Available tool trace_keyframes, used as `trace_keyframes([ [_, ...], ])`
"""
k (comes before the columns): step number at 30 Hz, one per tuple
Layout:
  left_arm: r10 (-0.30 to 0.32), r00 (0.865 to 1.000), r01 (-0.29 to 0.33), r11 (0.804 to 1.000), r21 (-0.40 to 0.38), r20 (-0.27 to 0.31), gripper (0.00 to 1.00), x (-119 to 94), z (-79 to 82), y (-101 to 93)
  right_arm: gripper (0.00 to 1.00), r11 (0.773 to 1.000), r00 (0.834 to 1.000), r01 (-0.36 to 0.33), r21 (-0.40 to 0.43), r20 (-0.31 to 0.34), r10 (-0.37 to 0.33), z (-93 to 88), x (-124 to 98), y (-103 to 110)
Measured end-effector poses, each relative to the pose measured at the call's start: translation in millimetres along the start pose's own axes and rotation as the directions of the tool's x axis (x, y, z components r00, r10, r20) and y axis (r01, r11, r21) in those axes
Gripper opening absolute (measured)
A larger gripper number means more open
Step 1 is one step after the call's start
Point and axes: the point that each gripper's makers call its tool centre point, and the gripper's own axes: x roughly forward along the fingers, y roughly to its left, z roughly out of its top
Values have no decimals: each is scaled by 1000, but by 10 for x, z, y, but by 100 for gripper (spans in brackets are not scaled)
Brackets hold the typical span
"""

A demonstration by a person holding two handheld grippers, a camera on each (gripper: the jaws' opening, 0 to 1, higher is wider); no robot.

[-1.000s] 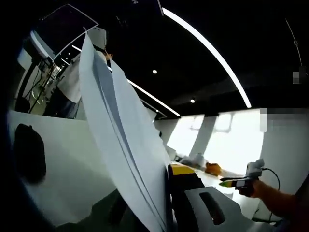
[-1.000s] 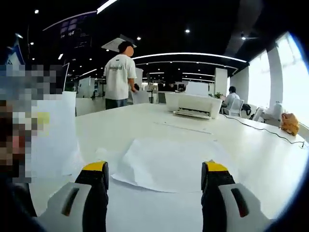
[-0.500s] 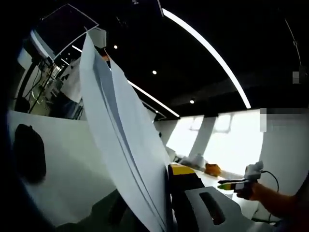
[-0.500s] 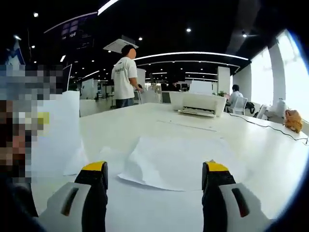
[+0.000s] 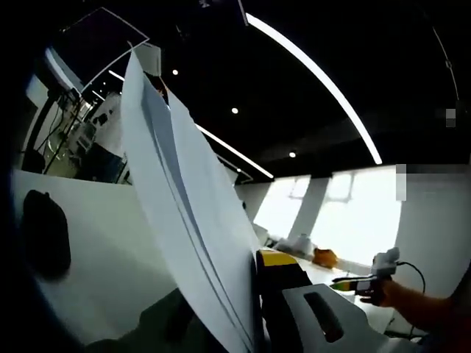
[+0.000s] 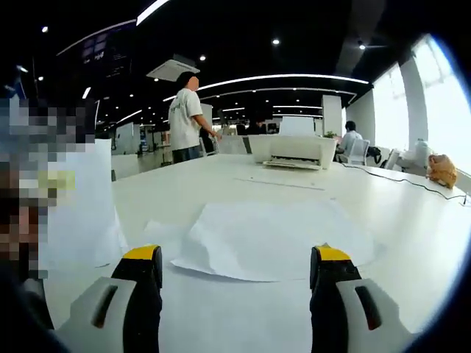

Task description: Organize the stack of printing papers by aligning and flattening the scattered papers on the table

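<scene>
Left gripper [image 5: 246,309] clamps upright paper stack [image 5: 176,220].
Right gripper [image 6: 232,276] spread wide above surface [image 6: 397,220], just before loose sheet [image 6: 272,239].

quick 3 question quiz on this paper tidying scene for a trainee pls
1. True or false: the left gripper is shut on an upright stack of white printing papers.
2. What lies on the white table ahead of the open right gripper? A) loose white paper sheet B) black mouse C) cup
3. What white machine stands at the table's far end?

Key: 1 true; 2 A, the sheet; 3 a printer.
</scene>
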Motion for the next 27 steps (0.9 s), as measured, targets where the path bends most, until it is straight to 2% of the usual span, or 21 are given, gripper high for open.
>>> trace_keyframes([
  [7, 1, 1000, -1, 1000, 6, 1, 9, -1, 4, 1, 78, 999, 999, -33, -12, 3, 33, 0, 44, 60],
  [22, -3, 1000, 3, 1000, 12, -1, 9, -7, 10, 23, 76, 1000, 1000, -28, -14, 1, 28, 6, 107, -55],
  [24, -4, 1000, 4, 1000, 13, 0, 9, -7, 10, 21, 73, 999, 999, -36, -13, -5, 35, -18, 111, -28],
  [27, -3, 1000, 3, 1000, 17, -2, 9, -4, 5, 22, 73, 999, 999, -39, -16, -11, 39, -54, 132, -9],
])
